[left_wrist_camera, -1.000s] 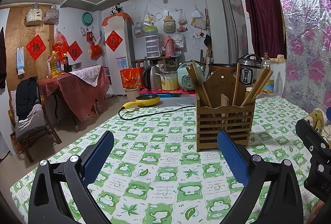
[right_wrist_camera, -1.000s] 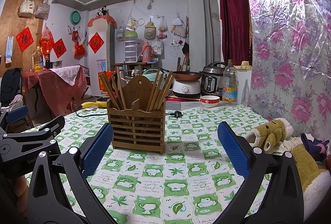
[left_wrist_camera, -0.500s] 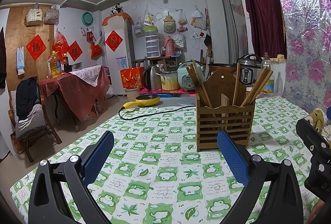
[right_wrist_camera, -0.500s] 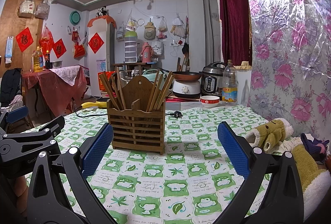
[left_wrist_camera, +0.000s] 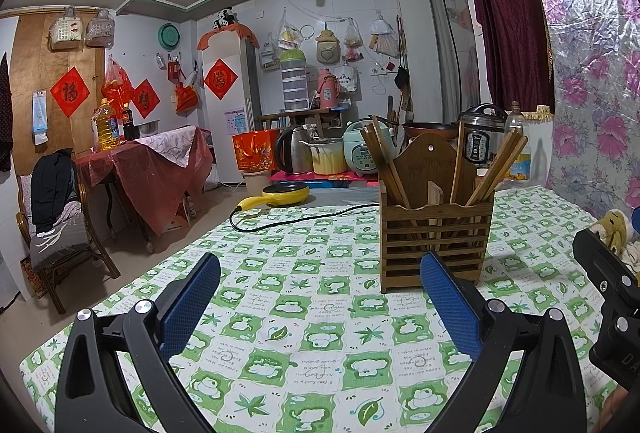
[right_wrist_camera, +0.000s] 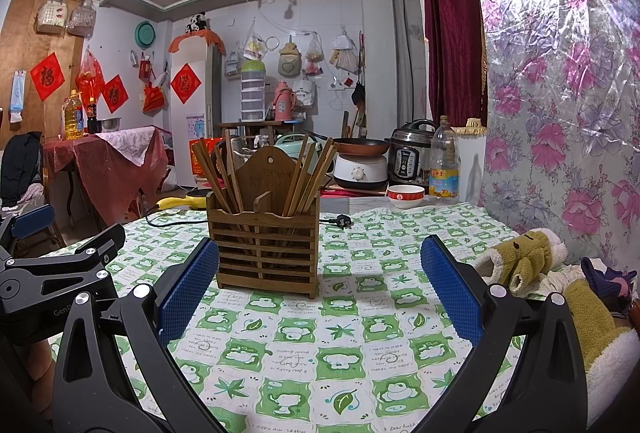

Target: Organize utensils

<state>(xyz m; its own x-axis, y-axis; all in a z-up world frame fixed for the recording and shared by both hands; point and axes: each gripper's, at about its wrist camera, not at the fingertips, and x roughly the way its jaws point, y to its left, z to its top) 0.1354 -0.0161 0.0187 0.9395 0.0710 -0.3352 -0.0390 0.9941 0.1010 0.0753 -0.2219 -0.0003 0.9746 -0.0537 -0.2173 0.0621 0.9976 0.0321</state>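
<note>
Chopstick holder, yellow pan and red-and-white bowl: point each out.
Chopstick holder point(right_wrist_camera: 266, 253): right wrist view, middle of its slatted front.
Yellow pan point(left_wrist_camera: 286, 193): left wrist view, rim of its round body.
Red-and-white bowl point(right_wrist_camera: 405, 195): right wrist view, its outer side wall.

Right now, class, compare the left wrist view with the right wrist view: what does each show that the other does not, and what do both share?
Only the left wrist view shows the chair draped with clothes and the kettle.

Only the right wrist view shows the red-and-white bowl, the plug on the cord's end, and the whole plush toy.

Both show the wooden chopstick holder on the green checked tablecloth, with the left gripper and right gripper open and empty.
</note>
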